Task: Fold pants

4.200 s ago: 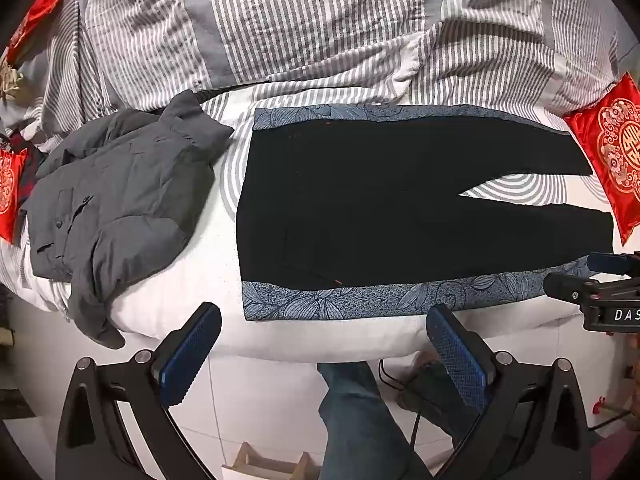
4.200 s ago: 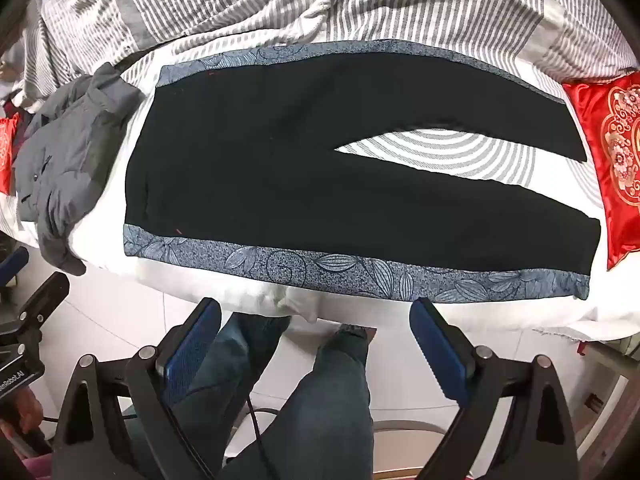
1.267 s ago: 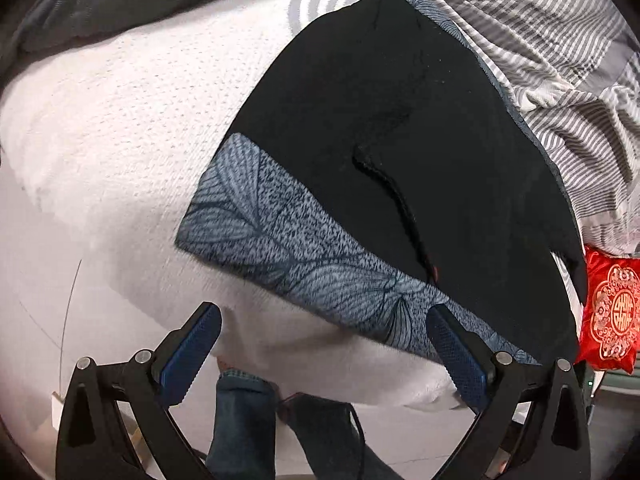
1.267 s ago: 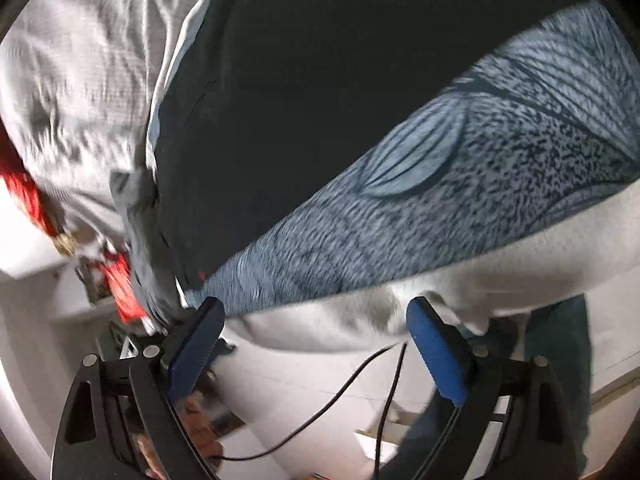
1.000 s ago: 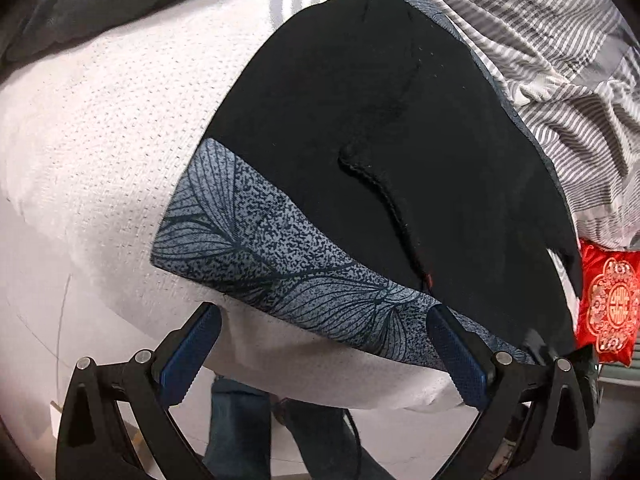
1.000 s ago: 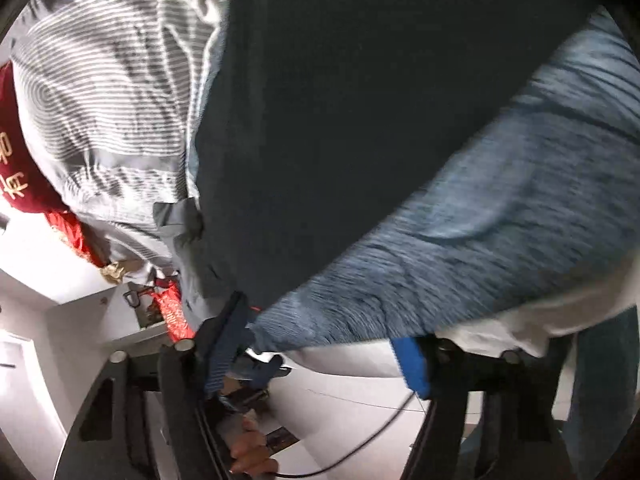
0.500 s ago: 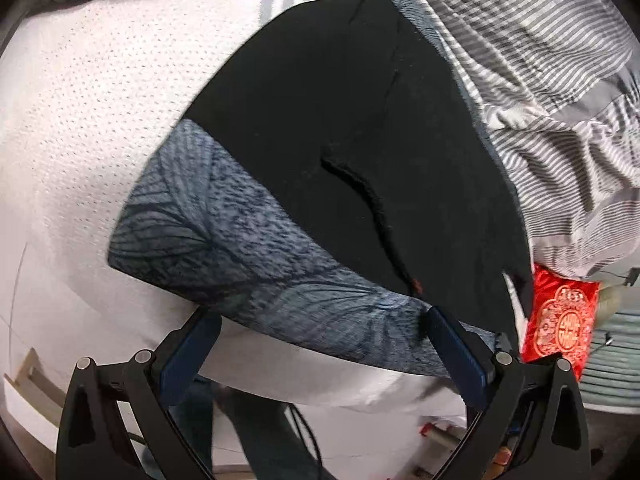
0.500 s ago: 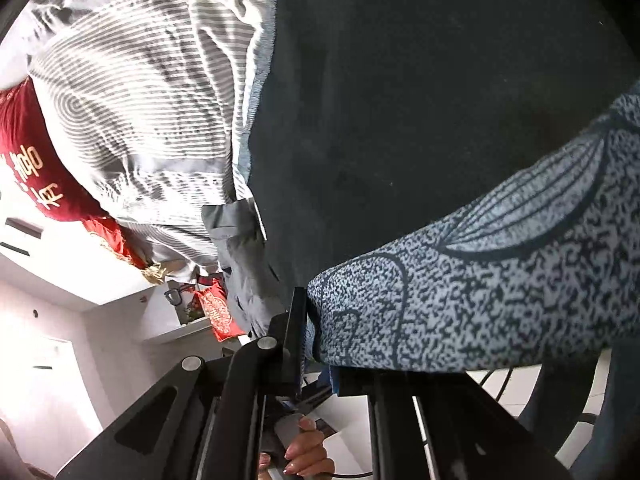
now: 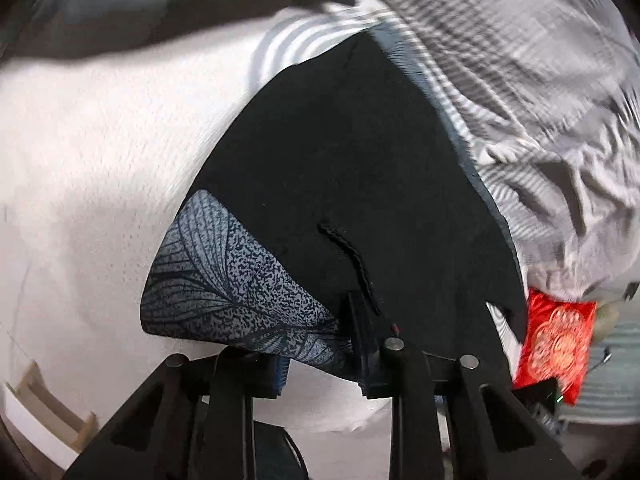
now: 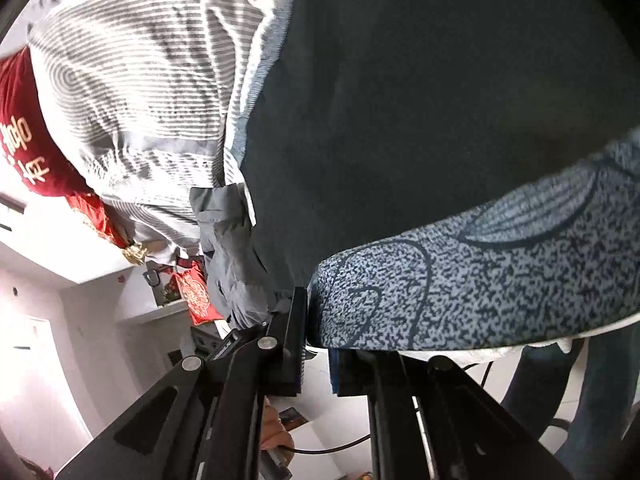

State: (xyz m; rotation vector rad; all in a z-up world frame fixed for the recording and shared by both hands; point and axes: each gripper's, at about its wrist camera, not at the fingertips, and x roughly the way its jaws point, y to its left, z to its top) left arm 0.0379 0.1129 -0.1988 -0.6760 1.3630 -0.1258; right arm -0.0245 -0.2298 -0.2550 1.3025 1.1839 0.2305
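1. The black pants (image 9: 360, 184) lie flat on the white bed cover (image 9: 88, 168), close to the near edge of the bed
2. Each outer side of the pants has a blue-grey leaf-print stripe (image 9: 224, 280). The near stripe runs along the bed's edge
3. The left gripper (image 9: 320, 364) has just squeezed in, and the near stripe by the waist end is pinched between its pads
4. The right gripper (image 10: 316, 344) is clamped tight on the same stripe (image 10: 480, 280), at the leg end of the pants
5. So both grippers grasp the near side of the pants, one at each end
6. In the left view the held edge looks a little lifted off the bed, but that picture is blurry
7. No fold shows yet. The two legs look apart, not one on top of the other
8. What is left, I think: lift the near side and lay it over the far side, so one leg lies on the other. Then fold the long shape into a shorter one
9. A grey shirt (image 10: 228, 248) lies just past the waist end, a striped quilt (image 9: 520, 80) is bunched behind, and a red cushion (image 9: 556, 344) sits near the leg end
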